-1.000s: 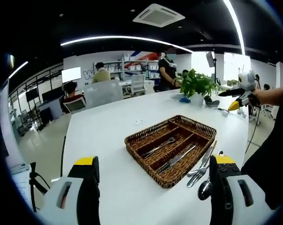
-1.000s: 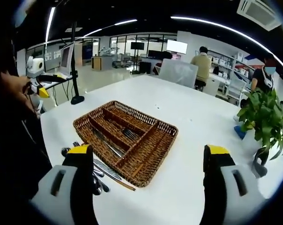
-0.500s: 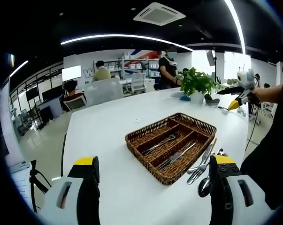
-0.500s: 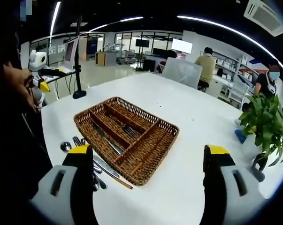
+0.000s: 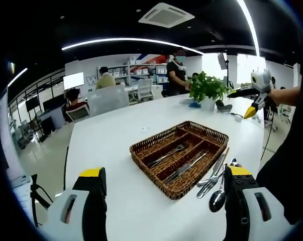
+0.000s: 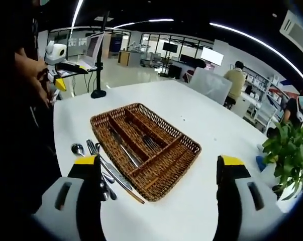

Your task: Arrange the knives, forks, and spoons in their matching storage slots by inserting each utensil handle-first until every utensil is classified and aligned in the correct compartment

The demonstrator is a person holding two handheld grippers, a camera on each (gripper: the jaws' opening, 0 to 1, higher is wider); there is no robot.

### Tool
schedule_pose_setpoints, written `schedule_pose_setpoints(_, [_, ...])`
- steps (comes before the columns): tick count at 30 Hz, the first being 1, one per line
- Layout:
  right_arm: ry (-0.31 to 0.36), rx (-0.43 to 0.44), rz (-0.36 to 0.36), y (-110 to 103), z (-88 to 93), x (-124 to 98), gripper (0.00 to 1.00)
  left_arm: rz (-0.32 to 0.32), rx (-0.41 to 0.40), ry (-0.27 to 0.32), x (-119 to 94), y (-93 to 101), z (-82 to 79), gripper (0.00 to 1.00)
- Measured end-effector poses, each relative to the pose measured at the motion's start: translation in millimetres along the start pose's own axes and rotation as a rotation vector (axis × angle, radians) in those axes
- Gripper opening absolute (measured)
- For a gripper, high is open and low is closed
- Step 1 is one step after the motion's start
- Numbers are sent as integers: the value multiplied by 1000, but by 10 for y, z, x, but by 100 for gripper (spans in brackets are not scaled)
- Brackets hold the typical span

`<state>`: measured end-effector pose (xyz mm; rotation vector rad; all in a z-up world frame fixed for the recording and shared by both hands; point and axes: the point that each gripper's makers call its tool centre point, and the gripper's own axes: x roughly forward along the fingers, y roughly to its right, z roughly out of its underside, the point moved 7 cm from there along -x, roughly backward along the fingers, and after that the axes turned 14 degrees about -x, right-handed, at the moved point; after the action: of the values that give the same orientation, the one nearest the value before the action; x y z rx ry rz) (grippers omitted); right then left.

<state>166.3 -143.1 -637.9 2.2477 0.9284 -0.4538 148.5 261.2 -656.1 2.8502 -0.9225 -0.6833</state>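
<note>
One wicker tray (image 5: 204,134) sat on the white surface (image 5: 116,140), w/ long slots running its length plus one crosswise slot at an end. In left gripper view, 2 slots held cutlery: one fork (image 5: 165,154) in one slot, and approx. 2 utensils (image 5: 184,167) lying together in the next; exact count there not clear. In right gripper view the fork (image 6: 150,143) lay in a slot mid-tray.

Loose cutlery pile (image 5: 215,176) lay on the surface just beside the tray's long side, toward the near edge of the surface: at least one spoon (image 5: 216,199), bowl toward camera, plus several handles overlapping, maybe 4–5 pcs, can't count exactly. Right gripper view showed the same pile (image 6: 102,168) w/ a spoon (image 6: 78,148) at its outer end.

Left gripper (image 5: 164,201) fingers spread wide, holding nothing, above the near edge of the surface. Right gripper (image 6: 159,196) fingers also spread wide, nothing between them. Right gripper also showed in left gripper view, held in a hand (image 5: 284,95) well off to the side.

One potted plant (image 5: 207,89) stood near the far edge of the surface. 3 people in background in left gripper view, 2 seated, 1 standing.
</note>
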Motion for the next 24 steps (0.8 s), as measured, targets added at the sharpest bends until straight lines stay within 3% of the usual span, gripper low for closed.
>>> schedule_pose_setpoints(10, [-2,-56,-119,-254,-91,212,90,-2,-2,10,-55,19,9,99])
schedule_pose_setpoints(12, [24,-78,-154,-308,-108,256,84,-2,7,6,-61,23,24,99])
schedule_pose_setpoints(24, [42,-132,-243,-519,-171,478,74,-1,7,8,-64,47,24,99])
